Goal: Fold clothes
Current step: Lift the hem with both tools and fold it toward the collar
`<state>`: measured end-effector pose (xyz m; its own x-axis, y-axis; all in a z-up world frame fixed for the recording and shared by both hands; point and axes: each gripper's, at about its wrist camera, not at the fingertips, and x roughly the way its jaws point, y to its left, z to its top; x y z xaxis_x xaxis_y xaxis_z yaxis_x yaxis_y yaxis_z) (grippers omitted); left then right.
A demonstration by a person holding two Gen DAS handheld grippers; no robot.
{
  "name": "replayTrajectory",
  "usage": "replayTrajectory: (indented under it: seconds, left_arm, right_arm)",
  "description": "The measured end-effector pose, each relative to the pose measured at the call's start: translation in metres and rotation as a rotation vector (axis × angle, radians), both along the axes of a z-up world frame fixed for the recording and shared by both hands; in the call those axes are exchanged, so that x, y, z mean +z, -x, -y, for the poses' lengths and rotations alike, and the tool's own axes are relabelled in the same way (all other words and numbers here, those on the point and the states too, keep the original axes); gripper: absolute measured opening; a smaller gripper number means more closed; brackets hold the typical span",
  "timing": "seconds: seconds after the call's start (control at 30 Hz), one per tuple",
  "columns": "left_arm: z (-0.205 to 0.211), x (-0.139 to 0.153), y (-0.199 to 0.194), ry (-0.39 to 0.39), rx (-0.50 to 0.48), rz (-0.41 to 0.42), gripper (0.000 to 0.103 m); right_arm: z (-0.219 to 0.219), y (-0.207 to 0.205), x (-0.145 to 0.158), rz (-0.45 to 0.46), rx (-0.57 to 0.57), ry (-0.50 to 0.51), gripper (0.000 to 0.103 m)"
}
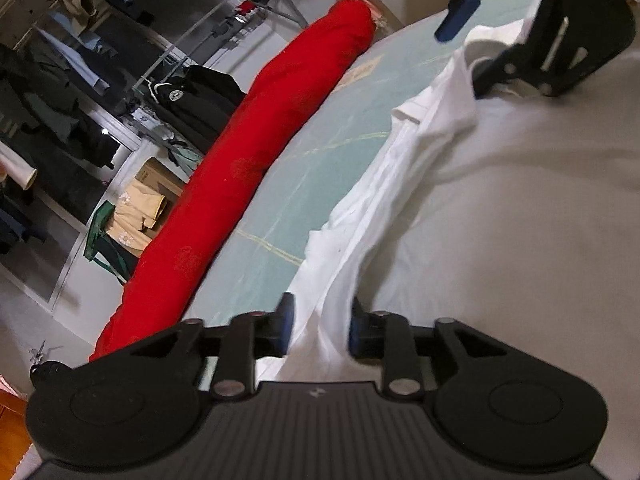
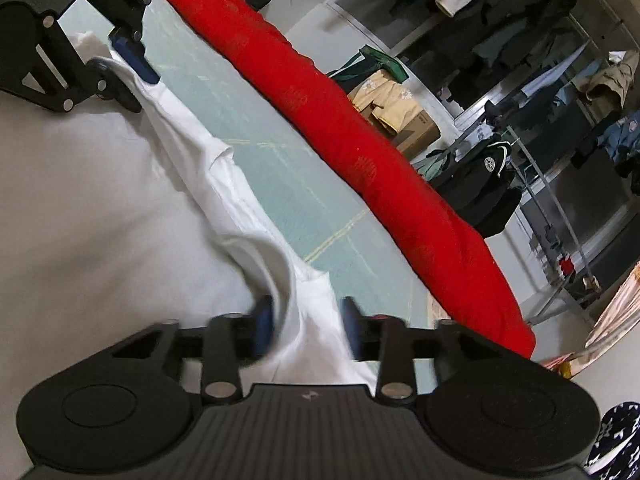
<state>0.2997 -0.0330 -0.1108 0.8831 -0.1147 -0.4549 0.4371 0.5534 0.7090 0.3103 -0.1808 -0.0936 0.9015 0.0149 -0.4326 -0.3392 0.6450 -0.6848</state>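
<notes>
Straddling bunched edge of white garment (image 1: pixel 404 184), left gripper (image 1: pixel 320 326) has blue pads (image 1: pixel 286 320) set apart, cloth running between them; firm pinch or not, cannot tell. Right gripper (image 2: pixel 306 326) same at other end of that edge, jaws apart around fold, hold unclear. Garment lies on pale green bed sheet (image 1: pixel 320 148), long red bolster (image 1: pixel 256 160) just beyond. Further out: cardboard box (image 2: pixel 416 128), dark jacket (image 2: pixel 484 184) bearing round white badge, lettering unreadable. Small emblem on gripper body, illegible.
</notes>
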Motion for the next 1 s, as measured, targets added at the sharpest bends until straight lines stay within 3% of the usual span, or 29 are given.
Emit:
replayTrajectory:
  seconds: [0.07,0.13,0.17,0.3,0.5,0.63,0.83,1.0]
  left_arm:
    - [-0.005,0.008,0.012,0.02,-0.013,-0.001,0.049]
    - [-0.009,0.01,0.014,0.03,-0.009,-0.005,0.054]
    - [-0.01,0.011,0.015,0.035,-0.007,-0.007,0.054]
    - [-0.017,0.015,0.02,0.053,0.001,-0.016,0.057]
    - [-0.027,0.021,0.027,0.081,0.013,-0.03,0.061]
    - [-0.034,0.025,0.032,0.099,0.022,-0.039,0.062]
    - [-0.039,0.042,-0.012,0.153,0.099,-0.006,0.062]
    - [-0.049,0.049,-0.046,0.185,0.207,0.007,0.062]
  right_arm:
    - [0.003,0.011,0.007,-0.002,0.012,-0.01,0.062]
    - [0.007,0.028,0.016,-0.009,0.033,-0.024,0.075]
    - [0.009,0.036,0.02,-0.012,0.043,-0.031,0.077]
    - [0.023,0.062,0.027,-0.058,0.047,-0.078,0.077]
    - [0.036,0.072,0.013,-0.129,0.02,-0.119,0.077]
    - [0.033,0.057,0.009,-0.088,0.009,-0.084,0.077]
    - [0.046,0.02,0.023,-0.035,-0.042,-0.102,0.077]
    - [0.068,-0.017,0.029,-0.042,-0.144,-0.178,0.077]
